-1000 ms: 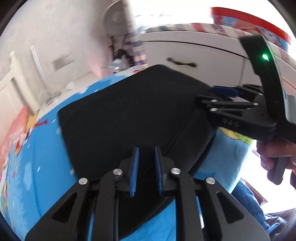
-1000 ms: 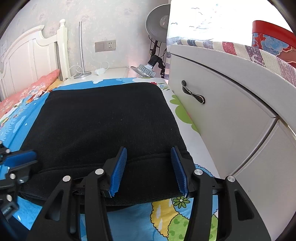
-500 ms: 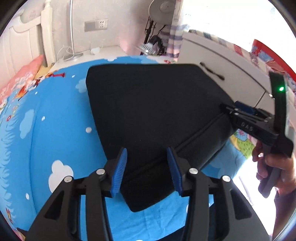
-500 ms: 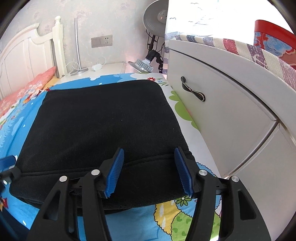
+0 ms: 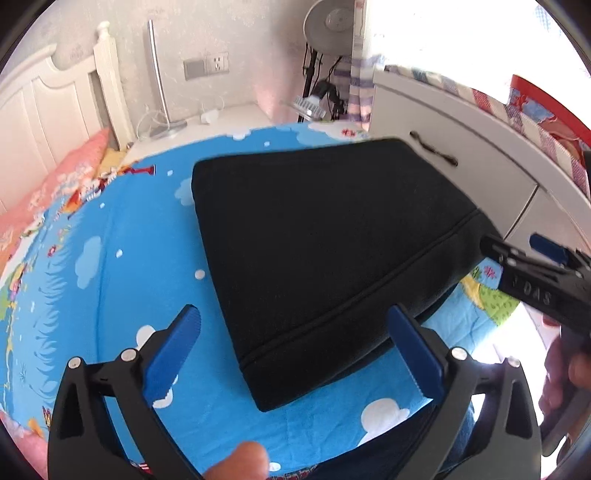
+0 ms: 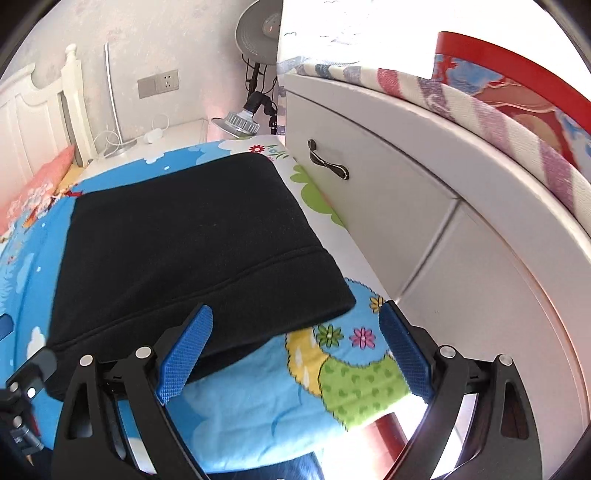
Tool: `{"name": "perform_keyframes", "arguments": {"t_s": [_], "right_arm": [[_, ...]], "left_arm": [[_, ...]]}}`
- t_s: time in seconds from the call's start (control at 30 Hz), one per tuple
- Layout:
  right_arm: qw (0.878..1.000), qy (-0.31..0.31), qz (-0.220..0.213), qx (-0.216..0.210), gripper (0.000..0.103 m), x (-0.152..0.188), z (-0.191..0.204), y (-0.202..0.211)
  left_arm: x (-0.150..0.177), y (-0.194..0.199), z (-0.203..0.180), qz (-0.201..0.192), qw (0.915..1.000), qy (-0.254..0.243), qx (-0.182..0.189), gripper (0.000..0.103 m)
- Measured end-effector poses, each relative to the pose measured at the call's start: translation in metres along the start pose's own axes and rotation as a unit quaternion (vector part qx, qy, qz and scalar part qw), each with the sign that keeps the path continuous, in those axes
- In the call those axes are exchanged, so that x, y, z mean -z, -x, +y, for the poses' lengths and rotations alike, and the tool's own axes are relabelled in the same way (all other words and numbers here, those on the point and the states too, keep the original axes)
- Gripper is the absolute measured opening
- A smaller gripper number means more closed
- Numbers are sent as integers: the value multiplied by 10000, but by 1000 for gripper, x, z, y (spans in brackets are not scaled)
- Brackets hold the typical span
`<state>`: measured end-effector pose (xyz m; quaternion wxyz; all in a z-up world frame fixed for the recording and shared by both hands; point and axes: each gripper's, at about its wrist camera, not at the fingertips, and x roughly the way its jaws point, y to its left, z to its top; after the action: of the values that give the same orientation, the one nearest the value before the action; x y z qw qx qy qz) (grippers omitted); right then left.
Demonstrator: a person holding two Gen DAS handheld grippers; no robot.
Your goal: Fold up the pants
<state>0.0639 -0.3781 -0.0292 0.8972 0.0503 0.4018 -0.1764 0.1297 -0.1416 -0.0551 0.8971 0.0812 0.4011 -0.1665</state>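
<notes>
Nearest the left wrist camera, the left gripper (image 5: 293,350) hangs with its blue pads spread wide and nothing between them, poised over the near corner of the black pants (image 5: 332,243). Those pants lie folded into a compact, thick rectangle on the blue cartoon bedsheet (image 5: 110,295), a stitched seam running across the near end. At the right edge of that same view the right gripper (image 5: 532,258) shows from the side, close to the pants' right corner; motion blur makes it hard to say whether it touches the fabric. From the right wrist camera, the right gripper (image 6: 295,350) is likewise released, its pads far apart, the left pad over the near edge of the pants (image 6: 184,229) and the right pad over the patterned bedsheet (image 6: 343,376), holding nothing. A piece of the left gripper's (image 6: 22,387) black frame shows at the lower left of this view. Just beside the pants on the right stands a white cabinet (image 6: 388,192) with a dark curved handle (image 6: 327,164), and a striped cloth (image 6: 461,99) drapes its top. Farther back, a white headboard (image 5: 62,99) and a pink pillow (image 5: 55,184) sit to the left, a wall socket (image 5: 207,65) is mounted on the wall, and a round fan (image 6: 258,29) stands in the far corner.
</notes>
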Motion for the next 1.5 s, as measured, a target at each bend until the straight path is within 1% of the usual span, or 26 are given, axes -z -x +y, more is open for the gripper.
{"name": "perform_keyframes", "arguments": {"t_s": [0.07,0.1,0.2,0.33,0.53,1.5], "right_arm": [[10000,27,-40,8,88,1,1,10],[10000,35,-81,-4,88,0,1,14],[9998,35,-186,-7,88,-4,0,21],[9998,65,-181,-34,88,-5,1,22],[9998,61,-179,-60,88,-7,1,21],[9998,75,-190,-79,88,-6,1,21]], "left_arm": [[-3,9,-2,-192,9998,-17,-41,101],[-5,12,-3,-237,9997,-20,5,101],[-7,18,-4,-254,9996,11,-147,101],[-9,20,-2,-213,9996,172,-11,101],[-10,23,-7,-265,9996,84,49,101],[-10,23,-10,-273,9995,63,107,101]]}}
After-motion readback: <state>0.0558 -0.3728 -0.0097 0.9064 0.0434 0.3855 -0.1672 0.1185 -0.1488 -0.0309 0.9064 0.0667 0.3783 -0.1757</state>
